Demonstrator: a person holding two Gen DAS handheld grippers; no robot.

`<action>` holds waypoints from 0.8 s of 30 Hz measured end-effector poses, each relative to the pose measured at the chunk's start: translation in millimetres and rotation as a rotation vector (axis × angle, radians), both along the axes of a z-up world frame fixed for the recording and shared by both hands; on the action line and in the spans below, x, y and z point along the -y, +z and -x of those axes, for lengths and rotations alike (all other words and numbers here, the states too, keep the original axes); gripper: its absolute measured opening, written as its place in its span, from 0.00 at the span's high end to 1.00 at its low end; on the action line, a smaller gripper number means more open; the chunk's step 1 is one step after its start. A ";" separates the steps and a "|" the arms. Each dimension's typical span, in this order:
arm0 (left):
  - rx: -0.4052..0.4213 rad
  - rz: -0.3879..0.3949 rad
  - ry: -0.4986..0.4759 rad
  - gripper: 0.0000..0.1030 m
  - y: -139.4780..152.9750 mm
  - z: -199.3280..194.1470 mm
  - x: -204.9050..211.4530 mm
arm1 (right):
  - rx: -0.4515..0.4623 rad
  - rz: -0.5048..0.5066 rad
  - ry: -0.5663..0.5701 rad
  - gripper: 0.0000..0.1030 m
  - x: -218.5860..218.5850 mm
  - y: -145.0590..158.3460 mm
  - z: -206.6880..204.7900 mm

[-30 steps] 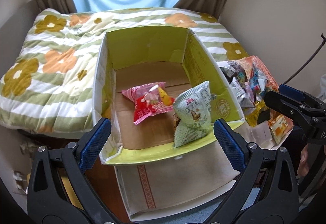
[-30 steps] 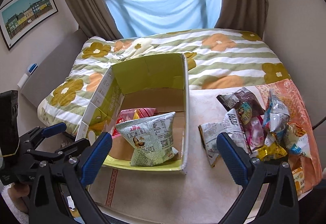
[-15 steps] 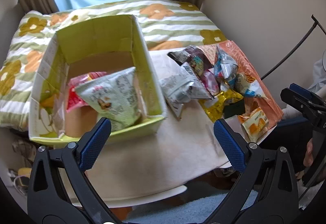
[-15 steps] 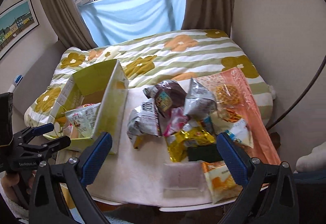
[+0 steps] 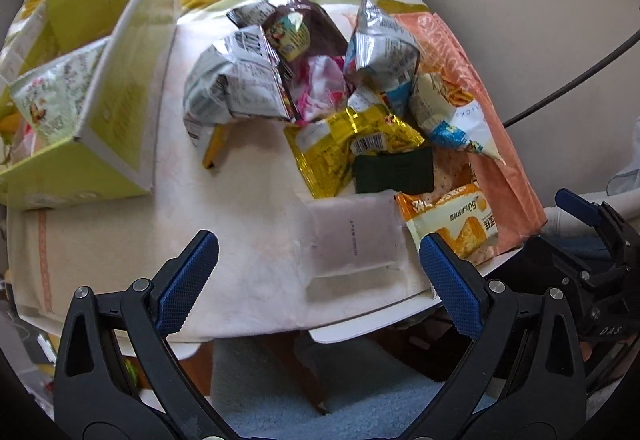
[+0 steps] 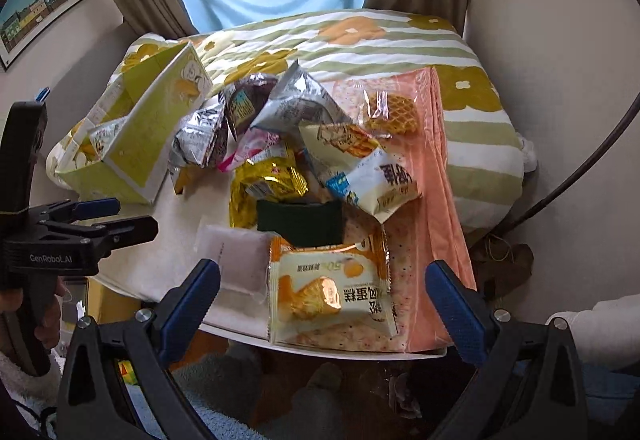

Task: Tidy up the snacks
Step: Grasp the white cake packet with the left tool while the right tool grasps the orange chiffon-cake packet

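Left wrist view: the left gripper [image 5: 318, 264] hangs with jaws wide and nothing between them, above the near edge of a white table [image 5: 248, 240]. A pile of snacks [image 5: 332, 103] lies mid-table. A green box [image 5: 120, 79] at left holds a pale bag [image 5: 56, 95].

Right wrist view: the right gripper [image 6: 322, 294], also wide and holding nothing, hovers over an orange cake packet [image 6: 328, 292] at the pile's near edge. The box [image 6: 152, 131] stands far left, just beside the snacks [image 6: 304, 151].
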State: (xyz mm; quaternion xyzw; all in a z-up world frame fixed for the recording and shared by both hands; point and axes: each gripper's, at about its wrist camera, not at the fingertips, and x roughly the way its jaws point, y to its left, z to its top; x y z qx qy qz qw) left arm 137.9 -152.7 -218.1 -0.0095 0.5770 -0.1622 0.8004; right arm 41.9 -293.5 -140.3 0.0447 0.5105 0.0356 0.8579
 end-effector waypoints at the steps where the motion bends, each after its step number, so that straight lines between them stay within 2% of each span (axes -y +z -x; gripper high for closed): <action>1: -0.018 -0.003 0.001 0.03 -6.9 1.2 5.3 | -0.019 -0.003 0.013 0.01 1.3 -7.3 -0.2; 6: -0.078 -0.029 -0.018 0.03 -33.7 5.0 29.2 | -0.065 -0.017 0.054 0.01 5.2 -33.4 2.2; 11: -0.114 -0.077 -0.055 0.03 -62.5 -0.3 49.5 | -0.083 0.014 0.070 0.01 5.0 -54.2 2.4; 15: -0.123 -0.090 -0.031 0.03 -77.5 -5.1 53.3 | -0.094 0.017 0.080 0.01 3.7 -64.2 2.1; 18: -0.118 -0.128 -0.026 0.03 -86.6 -5.7 57.6 | -0.102 0.025 0.092 0.01 2.3 -70.9 0.9; 24: -0.132 -0.140 -0.029 0.01 -101.6 -5.6 67.1 | -0.123 0.037 0.095 0.01 4.5 -80.9 -2.6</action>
